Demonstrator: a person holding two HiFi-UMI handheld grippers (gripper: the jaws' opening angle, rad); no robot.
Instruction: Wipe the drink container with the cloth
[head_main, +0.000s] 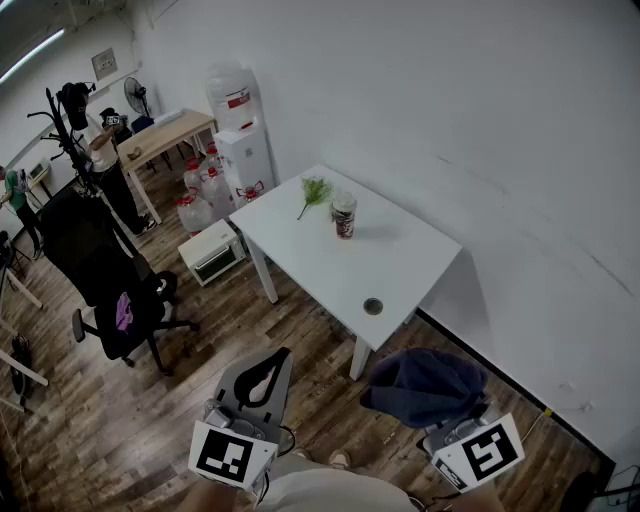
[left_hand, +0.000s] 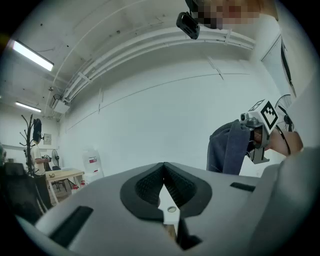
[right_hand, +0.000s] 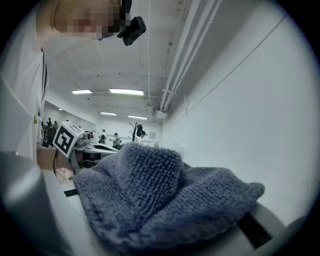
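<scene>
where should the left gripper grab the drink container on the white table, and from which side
Probably best to take the drink container around its mid-body, jaws level, coming from its near side. It stands upright and looks round, and the green sprig lies close at its left in the head view. The shut left gripper must open first.

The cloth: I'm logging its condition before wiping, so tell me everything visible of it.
The cloth is dark blue-grey, looped terry by its look, soft and thick. It sits bunched in folds over the right claw, which is shut on it, held in the air short of the white table, touching nothing else.
</scene>
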